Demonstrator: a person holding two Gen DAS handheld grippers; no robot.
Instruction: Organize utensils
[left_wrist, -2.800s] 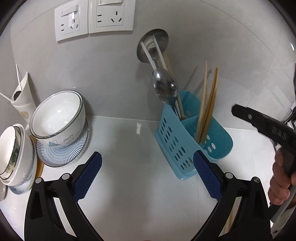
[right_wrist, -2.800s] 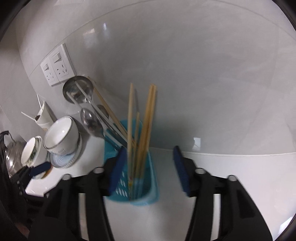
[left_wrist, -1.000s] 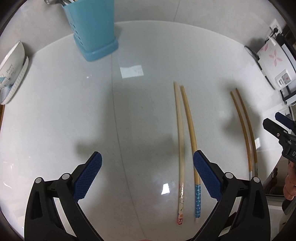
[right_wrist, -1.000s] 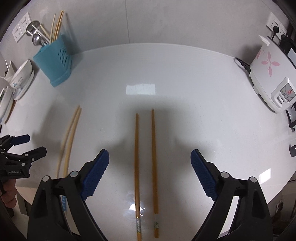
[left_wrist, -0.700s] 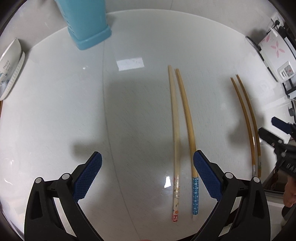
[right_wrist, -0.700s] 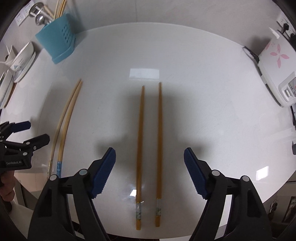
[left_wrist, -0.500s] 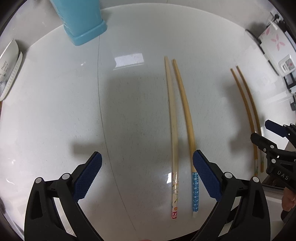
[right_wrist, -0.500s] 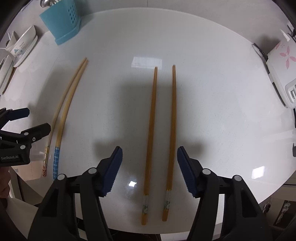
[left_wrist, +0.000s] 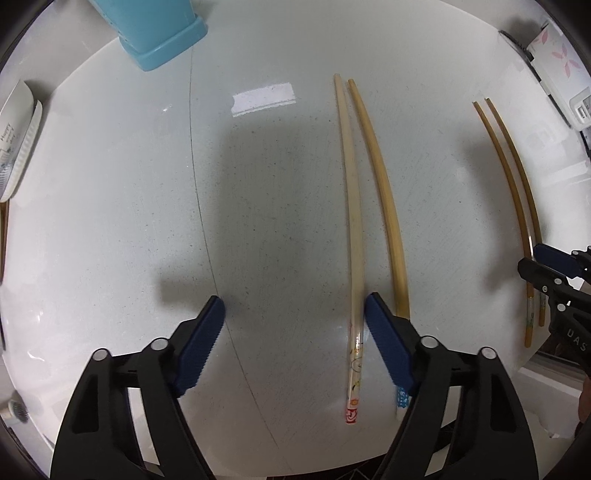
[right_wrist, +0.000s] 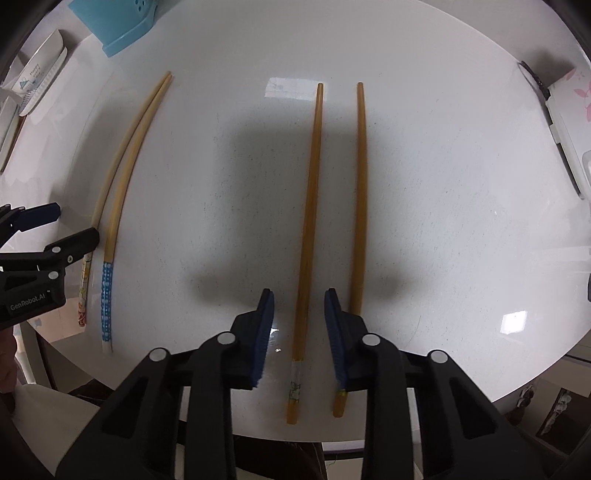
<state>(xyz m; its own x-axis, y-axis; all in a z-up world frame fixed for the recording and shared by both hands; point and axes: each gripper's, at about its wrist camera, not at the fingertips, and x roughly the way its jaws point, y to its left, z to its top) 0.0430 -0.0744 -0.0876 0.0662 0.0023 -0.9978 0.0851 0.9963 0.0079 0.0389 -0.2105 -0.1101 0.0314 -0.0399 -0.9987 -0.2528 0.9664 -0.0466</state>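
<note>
A: Four chopsticks are seen flat on the white counter (right_wrist: 443, 184), two pairs well apart, every long axis running away from the cameras toward the blue holder (left_wrist: 159, 33) at the far left corner.

B: How are they placed against the claws?

A: The darker chopstick (right_wrist: 306, 221) is straddled by the right gripper (right_wrist: 298, 325); its twin (right_wrist: 359, 192) is left outside, just beyond the right-hand pad. The jaws have just been closing and stand narrow, yet a gap on each side of the stick can be made out, so nothing is gripped.

B: And the other side?

A: The pale chopstick (left_wrist: 352, 206) is found just inside the right-hand pad of the left gripper (left_wrist: 295, 332); the blue-tipped chopstick (left_wrist: 384, 192) is passed behind that pad. Those jaws have also been closing but remain fairly wide, with nothing pinched.

B: So the pinch is set across each axis?

A: It is judged so, one stick per claw, near the decorated ends.
</note>
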